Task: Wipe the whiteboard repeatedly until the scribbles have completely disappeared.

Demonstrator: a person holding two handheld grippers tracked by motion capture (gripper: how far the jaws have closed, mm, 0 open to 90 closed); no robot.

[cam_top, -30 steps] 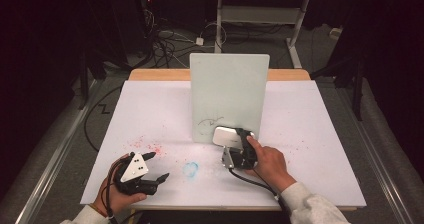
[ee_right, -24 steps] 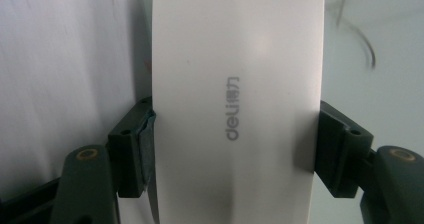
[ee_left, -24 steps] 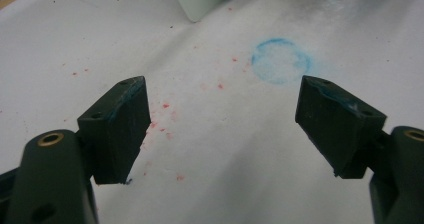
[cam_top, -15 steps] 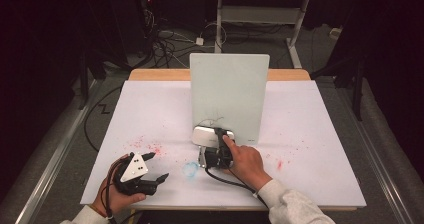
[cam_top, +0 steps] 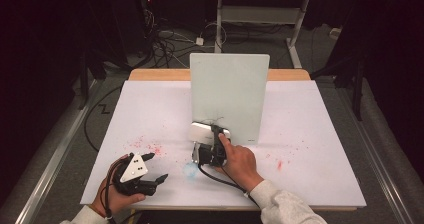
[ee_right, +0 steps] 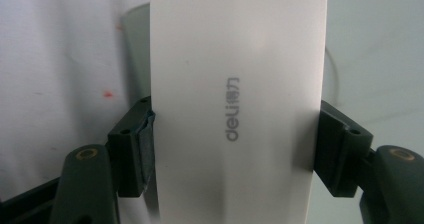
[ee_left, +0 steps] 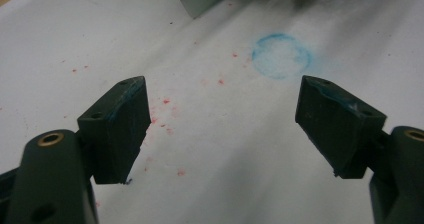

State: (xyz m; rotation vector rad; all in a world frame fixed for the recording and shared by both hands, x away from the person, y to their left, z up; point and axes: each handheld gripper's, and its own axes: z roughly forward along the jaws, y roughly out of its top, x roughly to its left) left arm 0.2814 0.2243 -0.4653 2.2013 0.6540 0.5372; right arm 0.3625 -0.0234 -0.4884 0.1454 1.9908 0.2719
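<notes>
A pale upright whiteboard (cam_top: 230, 91) stands in the middle of the paper-covered table (cam_top: 320, 134). My right gripper (cam_top: 209, 136) is shut on a white eraser (cam_top: 204, 131), which it holds at the board's lower left corner, beside faint black pen marks (cam_top: 216, 119). In the right gripper view the eraser (ee_right: 235, 74), printed "deli", is clamped between both pads of that gripper (ee_right: 235, 134). At the table's front left my left gripper (cam_top: 156, 167) rests open with nothing in it. Its jaws (ee_left: 222, 114) stand wide apart above the paper.
A blue ring-shaped smudge (cam_top: 190, 170) lies on the paper between the two grippers, seen as a blue ring (ee_left: 281, 55) ahead of the left jaws. Red specks (cam_top: 147, 145) dot the paper at left and right. Cables (cam_top: 170, 44) and a table frame lie on the floor behind.
My right gripper has carried the eraser leftward along the bottom of the board. The left gripper has stayed where it was.
</notes>
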